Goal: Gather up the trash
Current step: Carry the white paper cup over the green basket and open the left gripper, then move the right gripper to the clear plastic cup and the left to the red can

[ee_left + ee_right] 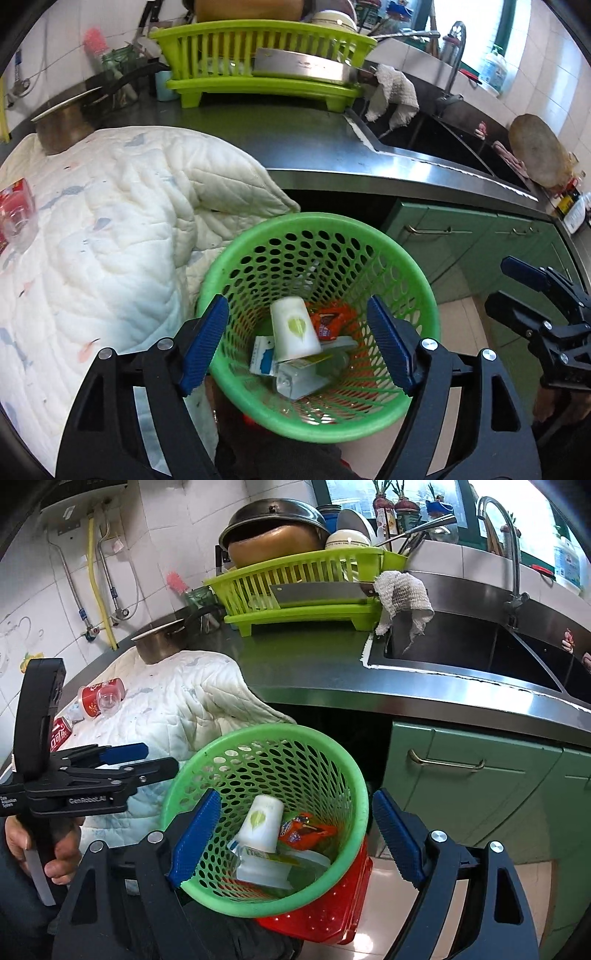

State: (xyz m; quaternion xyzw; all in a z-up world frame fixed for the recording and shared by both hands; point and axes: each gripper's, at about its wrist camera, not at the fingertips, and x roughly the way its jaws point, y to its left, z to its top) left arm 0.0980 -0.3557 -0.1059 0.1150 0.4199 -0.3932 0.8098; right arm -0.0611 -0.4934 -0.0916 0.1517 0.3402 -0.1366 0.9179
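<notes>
On the left, red cans (96,698) and a clear cup (109,699) are lying on the worktop's quilt (177,701), still uncollected. Both claws, left (297,345) and right (293,838), are hovering apart and empty over the green bin (424,306) holding a white cup (293,328). The bin is perching on a red crate (332,904); a careless drop could tip it.

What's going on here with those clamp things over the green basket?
A person is clearing trash in a kitchen, holding a gripper in each hand. The left gripper and right gripper both hang open and empty over the green basket. Inside lie a white cup, an orange wrapper and other packaging. Red cans and a clear cup sit on the white quilted cloth.
</notes>
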